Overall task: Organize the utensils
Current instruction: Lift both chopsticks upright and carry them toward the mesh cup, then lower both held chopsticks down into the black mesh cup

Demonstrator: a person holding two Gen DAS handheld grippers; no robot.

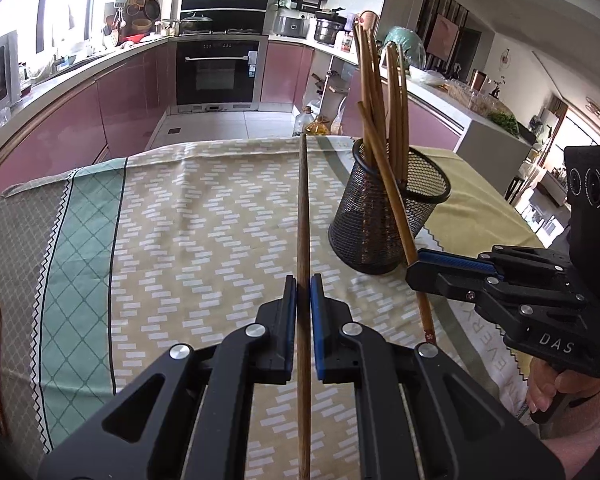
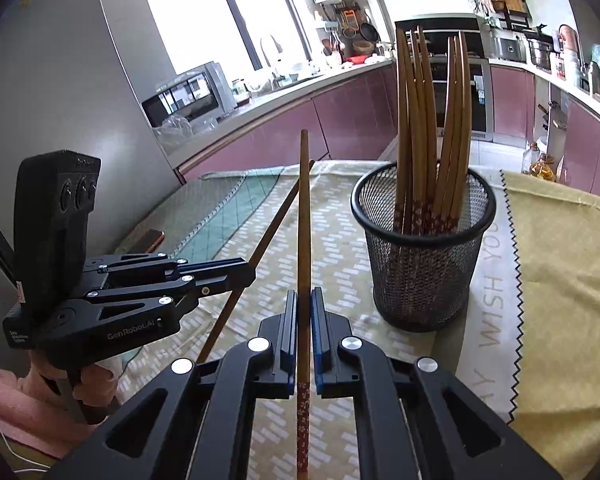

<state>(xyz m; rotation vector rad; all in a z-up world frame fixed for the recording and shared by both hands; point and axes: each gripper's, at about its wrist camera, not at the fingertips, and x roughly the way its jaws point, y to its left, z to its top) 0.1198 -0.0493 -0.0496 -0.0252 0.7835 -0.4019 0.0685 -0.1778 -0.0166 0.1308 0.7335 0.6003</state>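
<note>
My left gripper is shut on a brown chopstick that points forward over the table. My right gripper is shut on another chopstick with a red flowered end. In the left wrist view the right gripper holds its chopstick tilted beside the black mesh cup. The cup stands upright and holds several chopsticks. In the right wrist view the left gripper is to the left with its chopstick.
The table has a patterned cloth and a yellow cloth on the right. A dark phone-like thing lies at the table's far left. Kitchen counters and an oven stand beyond the table.
</note>
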